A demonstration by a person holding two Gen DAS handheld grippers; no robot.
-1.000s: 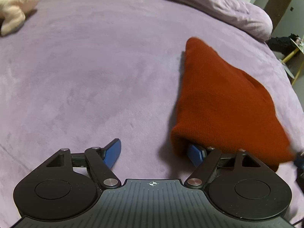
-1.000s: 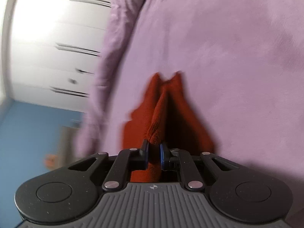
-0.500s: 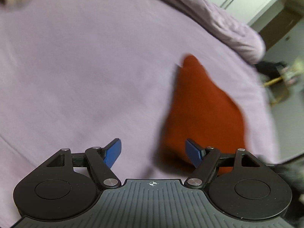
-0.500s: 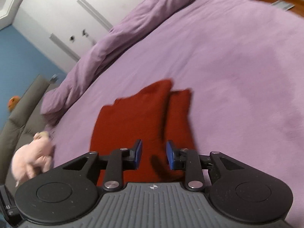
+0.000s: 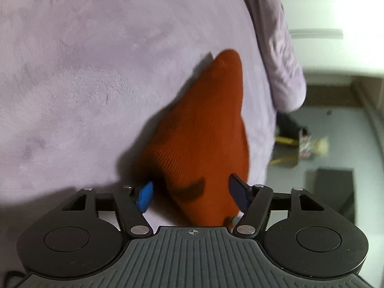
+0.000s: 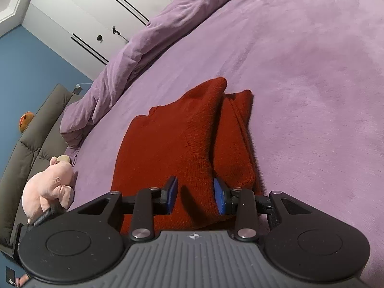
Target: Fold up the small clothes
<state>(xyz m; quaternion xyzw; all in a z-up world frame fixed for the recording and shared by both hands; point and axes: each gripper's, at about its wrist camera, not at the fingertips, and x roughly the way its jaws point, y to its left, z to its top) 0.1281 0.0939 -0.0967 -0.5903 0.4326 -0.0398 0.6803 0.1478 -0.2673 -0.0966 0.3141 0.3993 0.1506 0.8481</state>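
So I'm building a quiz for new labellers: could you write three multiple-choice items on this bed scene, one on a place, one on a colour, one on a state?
1. Where does the pink plush toy lie?
A. at the bed's edge, beside the grey sofa
B. on top of the garment
C. on the floor

2. What colour is the knit garment?
A. blue
B. rust red
C. white

3. How does the garment lie on the purple bedcover?
A. spread out in one layer
B. rolled into a ball
C. folded, one part over another

Key: 1 A, the right wrist view shows it there; 2 B, red in both views; 3 C, an upper layer overlaps a lower one.
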